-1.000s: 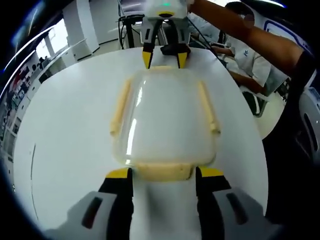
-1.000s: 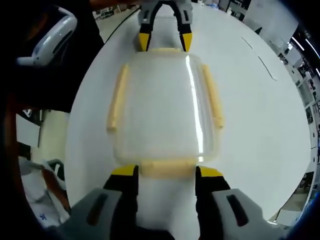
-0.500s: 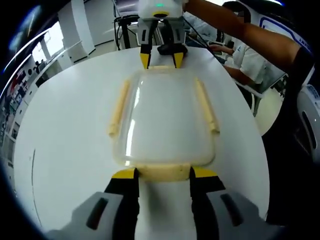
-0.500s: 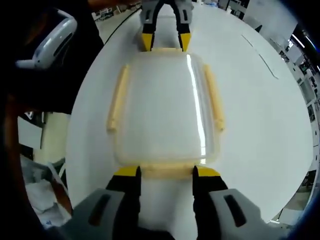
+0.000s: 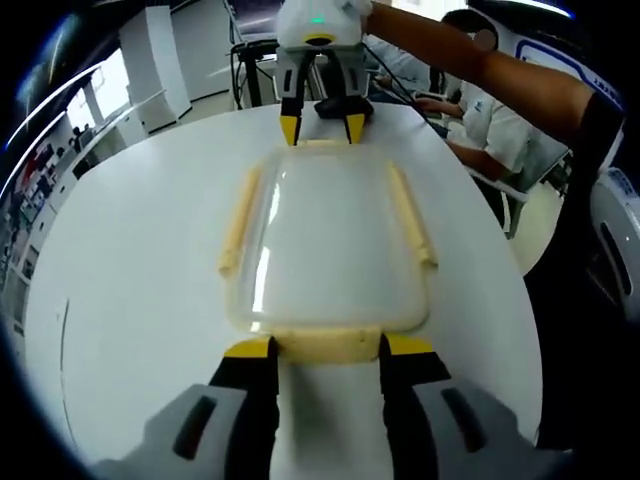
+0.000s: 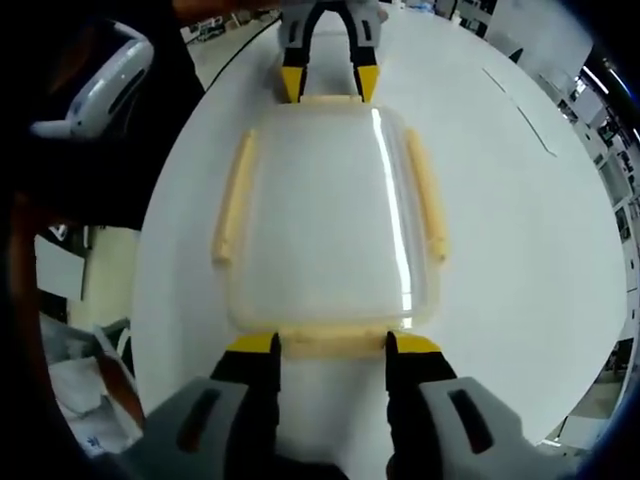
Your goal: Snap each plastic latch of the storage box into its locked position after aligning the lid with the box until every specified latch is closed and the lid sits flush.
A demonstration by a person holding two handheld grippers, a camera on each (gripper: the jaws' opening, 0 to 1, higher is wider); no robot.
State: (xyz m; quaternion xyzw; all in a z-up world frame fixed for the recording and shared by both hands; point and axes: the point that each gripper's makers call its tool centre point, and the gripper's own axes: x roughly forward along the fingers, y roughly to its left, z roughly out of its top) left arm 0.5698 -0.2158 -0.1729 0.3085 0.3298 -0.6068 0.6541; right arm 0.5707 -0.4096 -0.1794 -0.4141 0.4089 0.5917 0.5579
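- Open-plan lab or office workspace.
- Round white table (image 5: 130,260) in a large bright room.
- White pillars (image 5: 150,60), seated person (image 5: 500,120) nearby, stands behind.

bare table (image 5: 130,240) around storage box (image 5: 325,240)
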